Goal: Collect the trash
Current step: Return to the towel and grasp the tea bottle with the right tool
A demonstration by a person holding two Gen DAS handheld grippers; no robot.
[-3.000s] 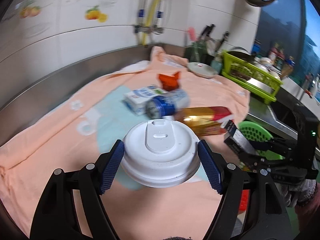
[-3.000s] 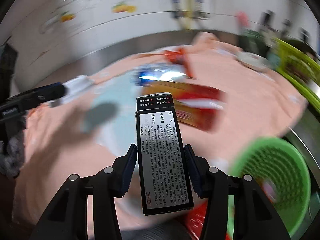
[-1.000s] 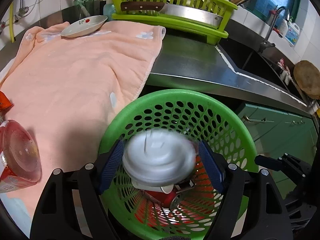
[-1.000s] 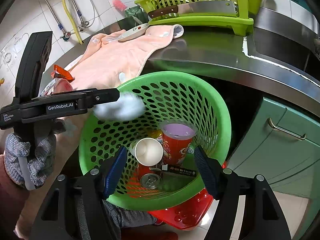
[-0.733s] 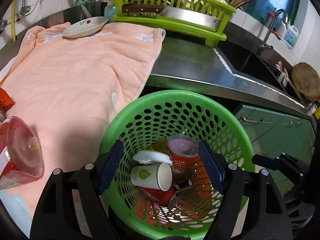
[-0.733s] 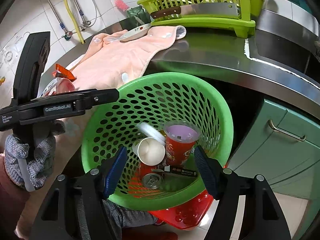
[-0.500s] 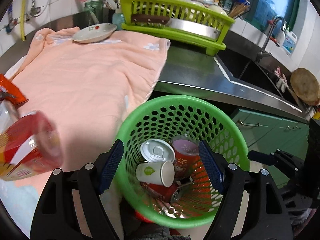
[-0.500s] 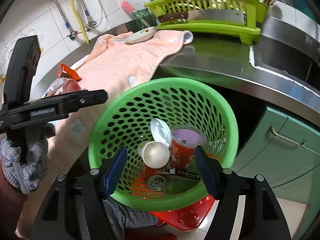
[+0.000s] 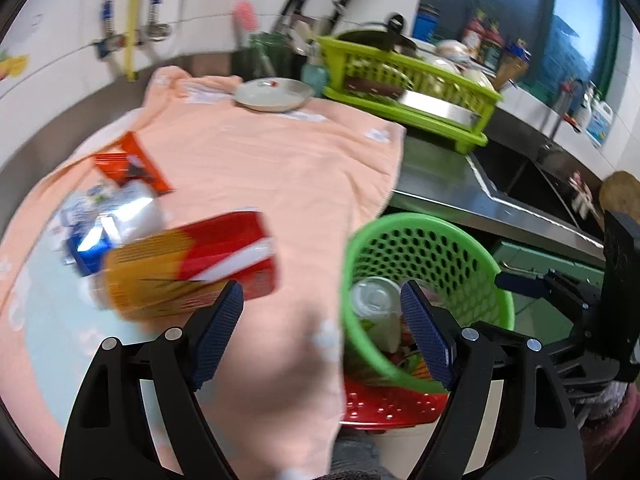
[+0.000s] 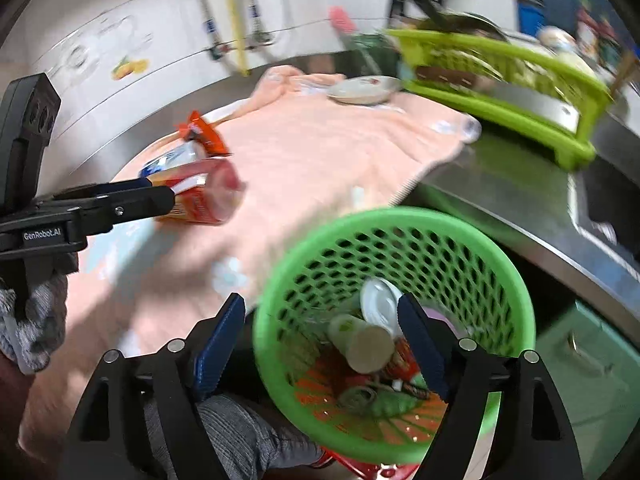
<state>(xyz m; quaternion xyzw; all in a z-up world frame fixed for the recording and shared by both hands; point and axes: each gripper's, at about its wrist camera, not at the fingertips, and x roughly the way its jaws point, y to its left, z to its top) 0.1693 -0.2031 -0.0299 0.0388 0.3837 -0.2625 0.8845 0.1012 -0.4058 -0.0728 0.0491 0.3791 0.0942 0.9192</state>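
The green basket (image 9: 472, 240) (image 10: 500, 268) holds a white lid (image 10: 378, 300), a paper cup (image 10: 366, 342) and other trash. My left gripper (image 9: 320, 312) is open and empty, over the peach towel (image 9: 280, 152), just right of a red-and-yellow tube (image 9: 188, 268). Behind the tube lie a blue-and-white wrapper (image 9: 108, 224) and an orange packet (image 9: 128, 168). My right gripper (image 10: 320, 320) is open and empty, at the basket's left rim. The left gripper also shows in the right wrist view (image 10: 152, 196), beside the tube (image 10: 200, 196).
A white plate (image 9: 272, 94) lies at the towel's far end. A lime dish rack (image 9: 408, 84) stands on the steel counter (image 9: 440, 184), with a sink (image 9: 532, 188) to its right. A red stool (image 9: 384, 404) is under the basket. Green cabinets (image 10: 592, 352) are below the counter.
The left gripper dropped the white lid into the basket and has swung left, back over the towel toward the tube. The right gripper, empty after dropping the black box, has drawn back slightly.
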